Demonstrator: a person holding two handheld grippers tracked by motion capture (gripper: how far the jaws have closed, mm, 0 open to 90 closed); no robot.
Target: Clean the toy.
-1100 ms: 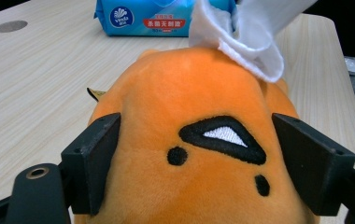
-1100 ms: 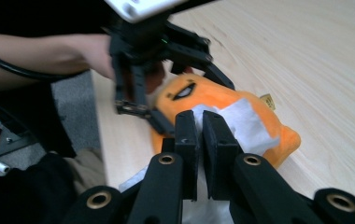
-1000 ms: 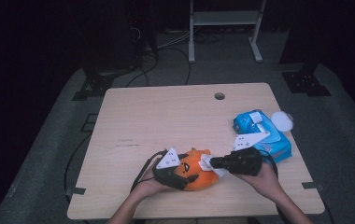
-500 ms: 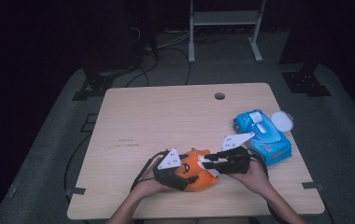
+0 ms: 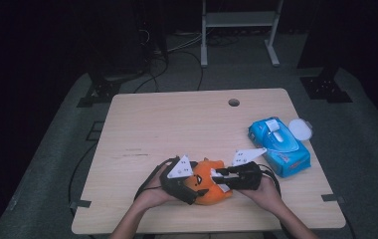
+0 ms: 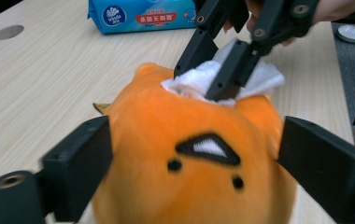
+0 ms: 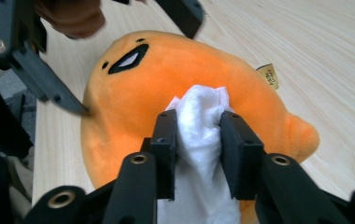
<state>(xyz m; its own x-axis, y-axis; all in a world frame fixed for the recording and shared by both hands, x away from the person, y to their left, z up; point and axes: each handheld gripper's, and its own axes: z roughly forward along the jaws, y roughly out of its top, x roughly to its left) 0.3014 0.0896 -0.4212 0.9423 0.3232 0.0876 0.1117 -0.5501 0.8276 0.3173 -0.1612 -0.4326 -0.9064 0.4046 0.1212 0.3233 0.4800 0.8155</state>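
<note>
An orange plush toy (image 5: pixel 208 181) with a small black face lies near the table's front edge. My left gripper (image 5: pixel 193 189) straddles it. In the left gripper view the plush (image 6: pixel 189 154) sits between the wide jaws, which have just been opening. In the right gripper view one left fingertip (image 7: pixel 75 108) touches the plush (image 7: pixel 166 70) and the other stands a little off. My right gripper (image 7: pixel 198 126) is shut on a crumpled white wipe (image 7: pixel 199 112), its jaws having just been closing. It presses the wipe (image 6: pixel 264 77) onto the toy's top.
A blue pack of wipes (image 5: pixel 279 144) lies at the table's right side, and a white round lid (image 5: pixel 300 128) sits just past it. A cable hole (image 5: pixel 234 102) is near the back edge. A metal stand (image 5: pixel 239 20) is behind the table.
My right gripper has come down and to the left with the wipe, onto the plush. The left hand has stayed where it was.
</note>
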